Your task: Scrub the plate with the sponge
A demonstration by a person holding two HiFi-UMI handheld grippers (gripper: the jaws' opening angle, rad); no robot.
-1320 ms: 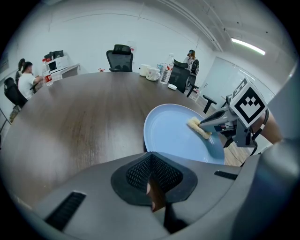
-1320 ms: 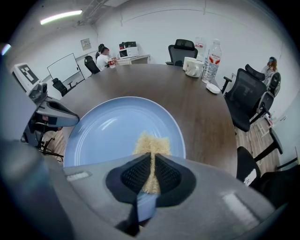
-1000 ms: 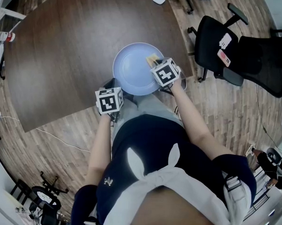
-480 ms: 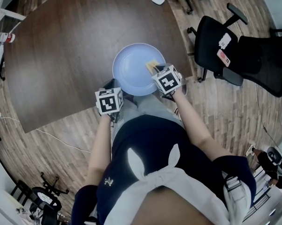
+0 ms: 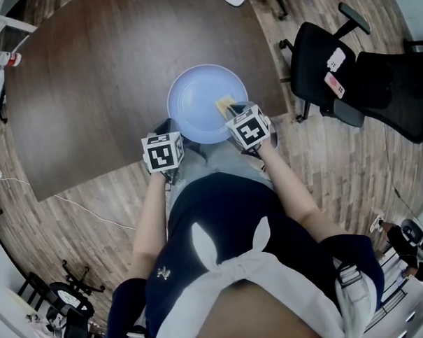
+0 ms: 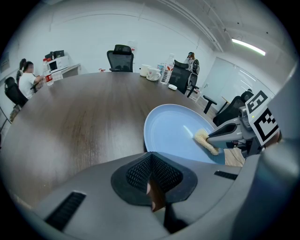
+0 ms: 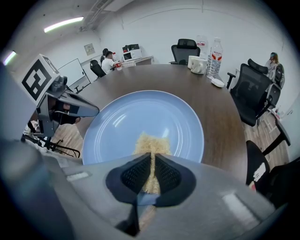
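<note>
Squeezing the jaws of the right gripper tight on the yellow sponge and pressing it down on the near side of the blue plate for rubbing, with the left gripper pinched closed on nothing, just beside the plate, out of the way.

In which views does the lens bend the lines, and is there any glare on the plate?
Head view: strong wide-angle bending, the floor planks bow around the table. Right gripper view: dark rounded corners, pale streaks of reflected ceiling light on the plate, sponge sharp. Left gripper view: the same round dark border, one bright streak on the plate beside the sponge.
</note>
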